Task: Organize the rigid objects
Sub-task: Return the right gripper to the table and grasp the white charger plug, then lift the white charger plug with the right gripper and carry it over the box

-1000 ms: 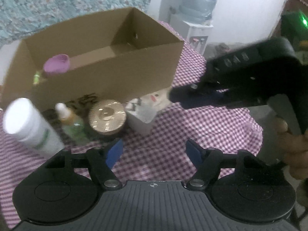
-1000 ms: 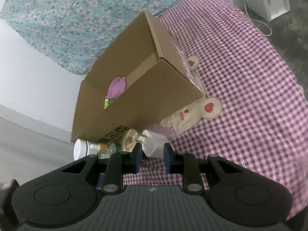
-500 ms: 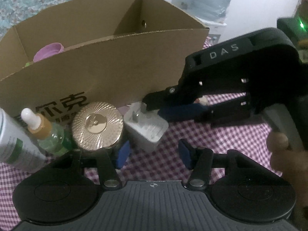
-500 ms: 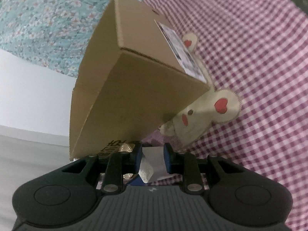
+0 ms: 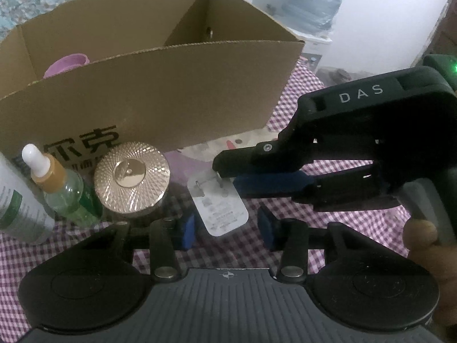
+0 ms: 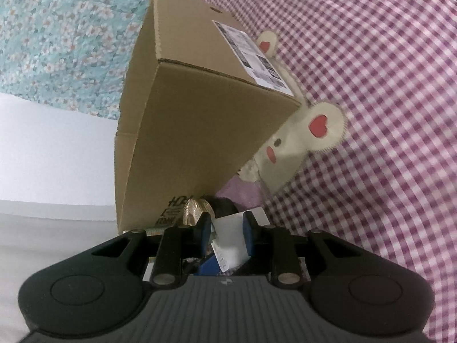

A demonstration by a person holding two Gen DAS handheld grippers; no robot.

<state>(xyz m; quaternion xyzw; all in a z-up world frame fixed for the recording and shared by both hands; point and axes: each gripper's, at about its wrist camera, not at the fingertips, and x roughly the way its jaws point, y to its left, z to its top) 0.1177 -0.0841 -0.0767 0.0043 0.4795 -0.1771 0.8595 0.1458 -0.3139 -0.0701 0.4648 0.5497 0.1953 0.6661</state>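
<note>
Since the earlier frames we find both grippers lower and closer to the row of items before the cardboard box, whose interior has dropped out of the right wrist view

Left gripper: pitched steeply down over the checked cloth; jaws have just been closing and stand partly open, blue pads either side of the white charger with gaps showing, not pressing on it

Right gripper: reaches in from the right in the left wrist view, held by a hand of which we see only fingers at the frame edge. Its jaws are narrow and clamped on the white charger at the end with the metal prongs; in its own view the white body sits tight between both pads

White charger: lying on the cloth just in front of the box, beside the gold-lidded jar

Other items, left of the jar: dropper bottle, upright; white bottle, cut off at the frame edge

Inside the box: a purple object, mostly hidden by the front wall, so we cannot tell what it is

Cream rabbit patch: partly under the box corner

Printed characters on the box are partly hidden behind the bottles
</note>
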